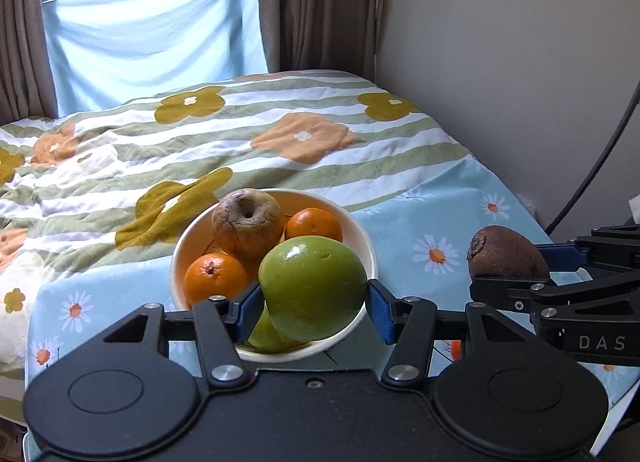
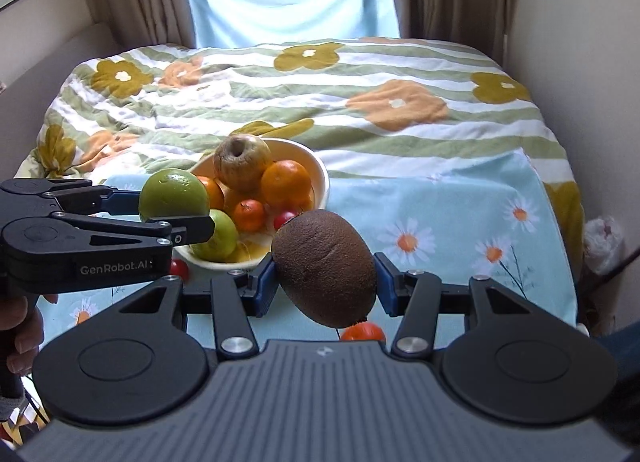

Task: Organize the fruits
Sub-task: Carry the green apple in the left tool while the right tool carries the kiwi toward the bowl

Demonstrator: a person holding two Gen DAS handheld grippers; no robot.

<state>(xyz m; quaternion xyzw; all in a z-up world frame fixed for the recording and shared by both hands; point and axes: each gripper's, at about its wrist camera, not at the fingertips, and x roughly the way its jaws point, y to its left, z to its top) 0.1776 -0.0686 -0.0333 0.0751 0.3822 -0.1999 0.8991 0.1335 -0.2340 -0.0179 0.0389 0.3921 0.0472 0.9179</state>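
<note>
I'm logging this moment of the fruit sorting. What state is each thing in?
left gripper: shut on the green apple, lifted over the bowl
green apple: held, clear of the bowl
right gripper: shut on the kiwi
kiwi: held in the air
bowl: upright, holding fruit
brownish apple: on top of the pile, wrinkled
small red fruit: loose on the cloth beside the bowl
</note>
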